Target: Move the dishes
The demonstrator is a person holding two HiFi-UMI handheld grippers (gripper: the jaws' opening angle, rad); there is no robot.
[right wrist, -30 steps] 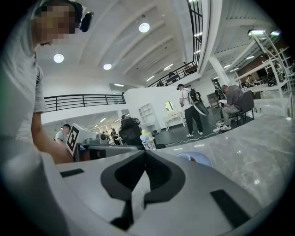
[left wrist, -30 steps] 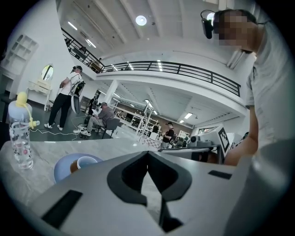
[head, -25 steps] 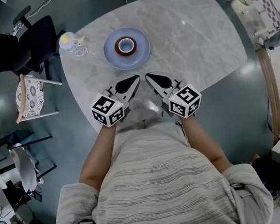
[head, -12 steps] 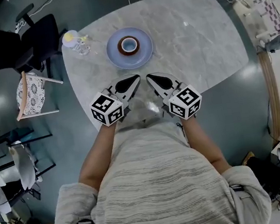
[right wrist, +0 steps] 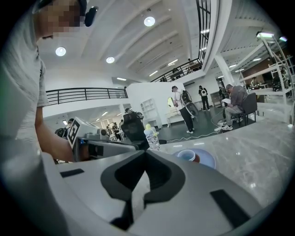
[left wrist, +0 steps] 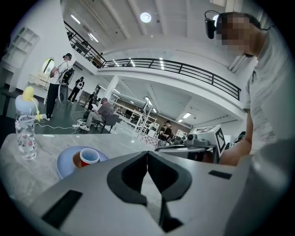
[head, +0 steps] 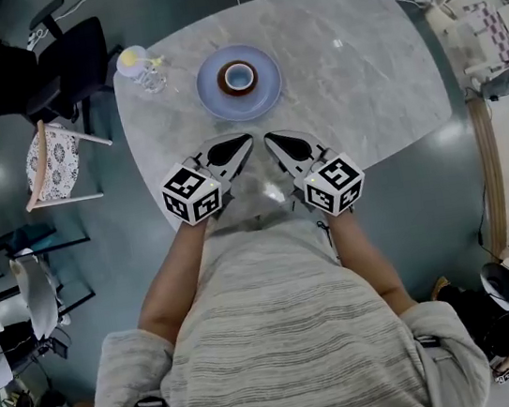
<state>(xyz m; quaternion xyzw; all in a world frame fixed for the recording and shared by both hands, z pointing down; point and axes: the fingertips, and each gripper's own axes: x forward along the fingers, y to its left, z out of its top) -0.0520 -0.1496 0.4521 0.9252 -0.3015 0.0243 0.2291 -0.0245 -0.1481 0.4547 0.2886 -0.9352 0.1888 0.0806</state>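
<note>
A blue plate [head: 239, 83] lies on the far part of the grey marble table [head: 358, 69], with a red cup [head: 237, 78] with a pale blue inside standing upright on it. The plate [left wrist: 65, 160] and cup [left wrist: 88, 156] show at lower left in the left gripper view; the right gripper view has the cup [right wrist: 188, 156] on the plate [right wrist: 205, 158] right of centre. My left gripper [head: 244, 142] and right gripper [head: 269, 140] hover side by side near the table's front edge, tips angled toward each other. Both are shut and hold nothing.
A clear water bottle [head: 137, 69] with a yellow top stands at the table's far left corner, also the bottle [left wrist: 25, 124] at left. A black office chair [head: 63, 65] and a patterned chair [head: 55, 166] stand left of the table. People are in the hall behind.
The head view has shifted slightly; both grippers stay side by side and shut. Plate, cup and bottle have not moved on the table.
</note>
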